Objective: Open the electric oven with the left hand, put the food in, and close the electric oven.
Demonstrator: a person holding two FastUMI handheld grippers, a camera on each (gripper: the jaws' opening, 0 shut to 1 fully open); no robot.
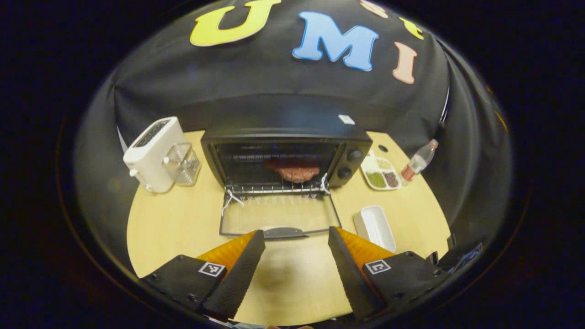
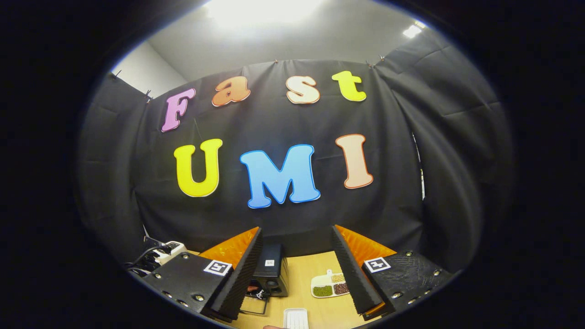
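Left gripper [image 1: 296, 246] wide open, empty, near door [image 1: 279, 218] handle; food [image 1: 293, 172] in oven [image 1: 285, 155]; right gripper [image 2: 297, 246] open, empty; closing left.

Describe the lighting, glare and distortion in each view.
Left gripper view: even light, soft shadow under the left claw, fisheye bending the table edge, oven interior dim. Right gripper view: ceiling light blown out to white glare, booth wall bowed, tabletop squeezed low.

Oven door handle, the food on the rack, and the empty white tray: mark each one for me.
Oven door handle [image 1: 283, 232], left gripper view, middle of the grey grip.
Food [image 1: 293, 172], left gripper view, centre of the reddish patty on the rack.
White tray [image 1: 375, 225], left gripper view, its bare inner floor.
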